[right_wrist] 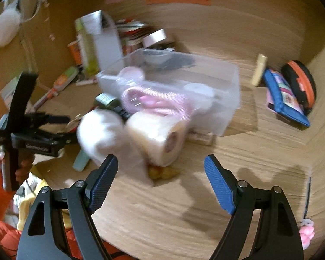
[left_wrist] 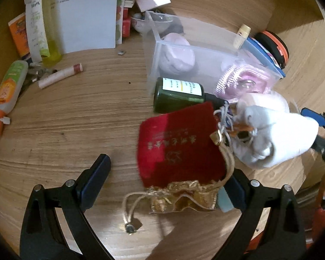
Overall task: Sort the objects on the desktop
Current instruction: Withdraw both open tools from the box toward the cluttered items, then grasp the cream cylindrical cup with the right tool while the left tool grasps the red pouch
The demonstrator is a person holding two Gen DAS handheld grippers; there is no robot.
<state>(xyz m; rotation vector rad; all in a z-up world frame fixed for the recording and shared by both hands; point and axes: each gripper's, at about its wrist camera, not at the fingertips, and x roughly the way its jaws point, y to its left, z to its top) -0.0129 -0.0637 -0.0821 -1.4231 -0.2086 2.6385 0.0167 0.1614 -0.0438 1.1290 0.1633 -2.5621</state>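
The left wrist view shows detail that the right wrist view lacks. A red velvet pouch [left_wrist: 179, 145] with a gold-trimmed mouth and drawstring lies flat on the wooden worktop [left_wrist: 75, 130], between the fingers of the left tongs [left_wrist: 166, 186]. The fingers stand wide apart; the right finger is close beside the pouch edge, and contact cannot be confirmed. A dark green bottle [left_wrist: 177, 95] lies on its side just beyond the pouch, next to the clear plastic bin [left_wrist: 162, 49]. To the left lie a pink lip-balm tube [left_wrist: 60, 75], an orange-and-green tube [left_wrist: 8, 88] and a white paper sheet [left_wrist: 86, 19].

The right wrist view, which is blurred, shows what the left view crops. The right tongs [right_wrist: 160, 182] are released, with nothing between the blue pads. Ahead of them sit a white plush item [right_wrist: 99, 134] and a beige tape roll [right_wrist: 160, 138], touching each other in front of the clear bin [right_wrist: 227, 99]. At far right lie a blue pouch [right_wrist: 286, 99] and a black-and-orange round case [right_wrist: 301, 84]. At left, a hand in an orange sleeve holds the other tool.

Container contents: the bin holds a pink round compact [left_wrist: 177, 52] at its far end and a pink ribbed item [left_wrist: 244, 80] at its near end. The remaining contents are too blurred to identify.
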